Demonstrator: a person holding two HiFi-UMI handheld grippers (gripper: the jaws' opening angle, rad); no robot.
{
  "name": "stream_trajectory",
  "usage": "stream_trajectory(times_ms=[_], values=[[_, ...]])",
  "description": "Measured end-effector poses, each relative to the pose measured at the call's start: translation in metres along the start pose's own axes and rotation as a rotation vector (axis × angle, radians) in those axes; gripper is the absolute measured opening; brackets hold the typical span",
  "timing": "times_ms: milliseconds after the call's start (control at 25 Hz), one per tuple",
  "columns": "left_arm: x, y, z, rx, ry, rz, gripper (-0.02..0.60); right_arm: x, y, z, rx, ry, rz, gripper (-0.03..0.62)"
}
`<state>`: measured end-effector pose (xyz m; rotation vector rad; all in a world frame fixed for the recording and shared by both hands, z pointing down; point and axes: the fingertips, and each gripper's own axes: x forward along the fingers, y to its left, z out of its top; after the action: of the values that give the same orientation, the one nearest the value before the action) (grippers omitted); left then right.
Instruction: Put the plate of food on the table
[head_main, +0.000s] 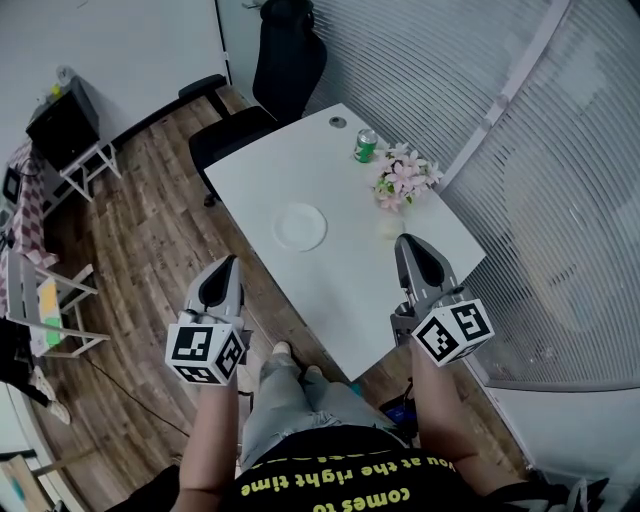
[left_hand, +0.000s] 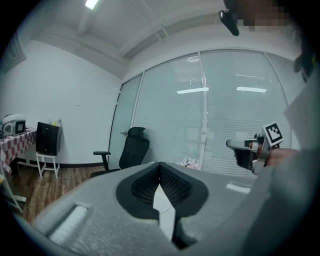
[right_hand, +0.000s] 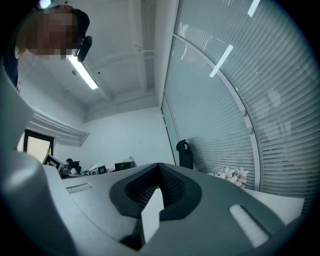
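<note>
Left gripper (head_main: 222, 268) and right gripper (head_main: 412, 245), closed and empty, hover at lower frame; a careless sweep could knock the plate (head_main: 300, 226) off the table (head_main: 268, 172).

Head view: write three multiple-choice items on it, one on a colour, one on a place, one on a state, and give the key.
1. The plate is: A) red B) white C) blue.
2. On the table, the green can stands: A) on the plate B) at the near edge C) near the flowers.
3. The right gripper is: A) shut and empty B) wide open C) shut on the plate.

Key: B, it matches the white tabletop; C, the can is at the far end close to the pink blooms; A, its jaws are together with nothing between them.
</note>
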<state>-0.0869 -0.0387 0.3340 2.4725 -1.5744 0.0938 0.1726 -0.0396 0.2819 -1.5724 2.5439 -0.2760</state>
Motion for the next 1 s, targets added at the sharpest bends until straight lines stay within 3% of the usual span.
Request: stream_trajectory(times_ms=[320,1000], values=[[0.028,0.014,-0.003,-0.001,0.009,-0.033,0.0,0.011,-0.011,0.001,-0.009,-0.006,-0.052,0.005],[0.149,0.046,0.027,0.024,0.028,-0.226,0.0,0.078,-0.048,0.015,-0.004,-0.058,-0.238,0.005]])
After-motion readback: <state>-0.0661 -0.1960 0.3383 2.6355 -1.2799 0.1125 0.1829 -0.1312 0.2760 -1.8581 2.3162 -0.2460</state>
